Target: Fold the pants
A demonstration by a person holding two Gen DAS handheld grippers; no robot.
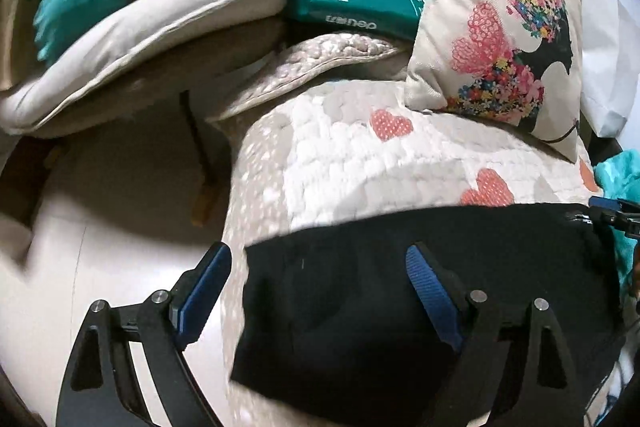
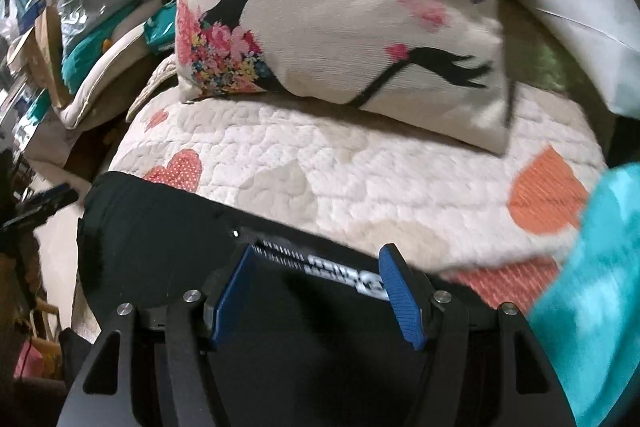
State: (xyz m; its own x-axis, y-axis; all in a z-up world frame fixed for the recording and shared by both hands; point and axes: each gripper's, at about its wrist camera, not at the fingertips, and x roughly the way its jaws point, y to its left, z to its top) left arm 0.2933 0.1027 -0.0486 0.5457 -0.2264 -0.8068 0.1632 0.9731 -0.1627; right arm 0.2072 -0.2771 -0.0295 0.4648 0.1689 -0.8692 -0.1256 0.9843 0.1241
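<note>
Pants [image 1: 360, 307]: black, flat on quilt [image 1: 360, 155] | left gripper [image 1: 320, 267]: jaws spread, empty | right gripper [image 2: 316, 267]: jaws spread above waistband | pillow [image 2: 360, 7] behind

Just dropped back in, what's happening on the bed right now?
A person holding a gripper in each hand is folding black pants laid on the heart-patterned quilt. Both grippers are open and gripping nothing. The left gripper straddles the pants' left edge, one finger over the fabric and one beyond it. The right gripper sits over the end with the white printed lettering. The floral pillow lies behind the pants, a teal cloth to the right.
</note>
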